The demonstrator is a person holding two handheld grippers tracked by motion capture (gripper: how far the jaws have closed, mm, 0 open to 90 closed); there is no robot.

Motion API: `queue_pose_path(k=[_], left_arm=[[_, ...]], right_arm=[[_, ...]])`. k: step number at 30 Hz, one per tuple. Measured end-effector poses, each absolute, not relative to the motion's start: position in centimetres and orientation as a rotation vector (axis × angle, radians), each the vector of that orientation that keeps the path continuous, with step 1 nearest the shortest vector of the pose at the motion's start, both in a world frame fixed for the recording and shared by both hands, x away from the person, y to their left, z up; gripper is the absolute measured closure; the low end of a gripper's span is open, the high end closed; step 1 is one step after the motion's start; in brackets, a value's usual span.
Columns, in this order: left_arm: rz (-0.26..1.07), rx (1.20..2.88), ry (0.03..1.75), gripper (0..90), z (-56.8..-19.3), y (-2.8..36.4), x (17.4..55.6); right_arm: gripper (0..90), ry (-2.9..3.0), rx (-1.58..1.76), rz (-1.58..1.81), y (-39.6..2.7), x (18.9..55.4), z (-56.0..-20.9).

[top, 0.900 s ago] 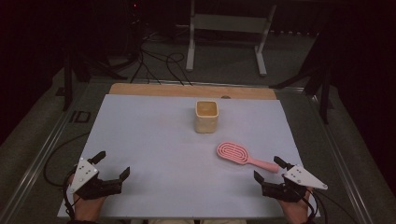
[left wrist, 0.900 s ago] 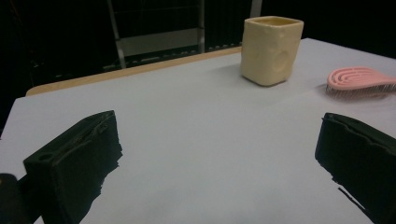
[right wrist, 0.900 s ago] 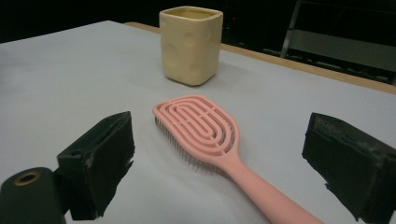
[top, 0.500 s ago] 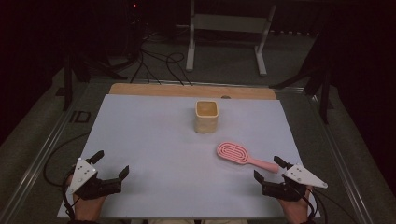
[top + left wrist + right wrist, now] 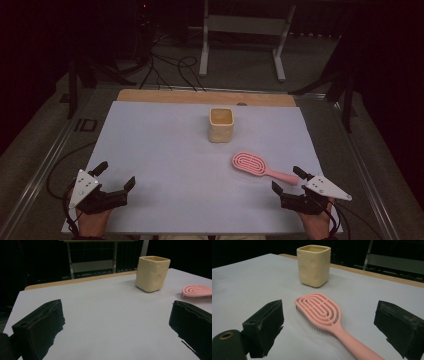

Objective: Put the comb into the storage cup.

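We hold our right tongs [image 5: 291, 181] low over the near right part of the table [image 5: 165, 150], their jaws spread wide with nothing clamped between them. The pink hairbrush [image 5: 252, 164] lies flat on the table just ahead of these tongs, bristles down. In the right gripper view its handle [image 5: 357, 346] runs back toward us into the gap between the two jaws without touching either one, and its oval head [image 5: 318, 310] points away from us. Beyond the brush head, farther from our right tongs, stands the cream square cup [image 5: 221, 124], upright and apart from the brush.

Our left tongs [image 5: 116, 176] rest at the near left part of the table, well apart from both things, and their jaws also stand wide open and hold nothing. From the left gripper view the cup [image 5: 152, 273] sits far ahead and to the right, with the brush head [image 5: 197, 292] just showing past the right jaw.
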State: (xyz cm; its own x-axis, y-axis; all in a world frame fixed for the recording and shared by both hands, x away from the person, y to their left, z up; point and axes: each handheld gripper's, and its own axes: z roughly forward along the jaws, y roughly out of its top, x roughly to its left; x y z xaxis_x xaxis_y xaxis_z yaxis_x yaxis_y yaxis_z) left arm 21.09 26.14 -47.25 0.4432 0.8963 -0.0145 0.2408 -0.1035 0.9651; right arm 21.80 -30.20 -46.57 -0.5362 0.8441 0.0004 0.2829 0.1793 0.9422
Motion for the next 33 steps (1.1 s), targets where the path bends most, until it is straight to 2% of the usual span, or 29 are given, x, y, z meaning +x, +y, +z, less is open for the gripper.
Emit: queue_pose_path(k=[16, 33], left_arm=[[0.770, 1.609, 1.029, 0.0, -47.5, 26.0, 21.1], [0.786, 1.588, 1.051, 0.0, -47.7, 26.1, 21.1]], right_arm=[[8.1, 1.883, 1.082, 1.354, -30.3, 22.1, -44.9], [7.4, 1.942, 1.114, 1.346, -30.3, 24.3, -42.8]])
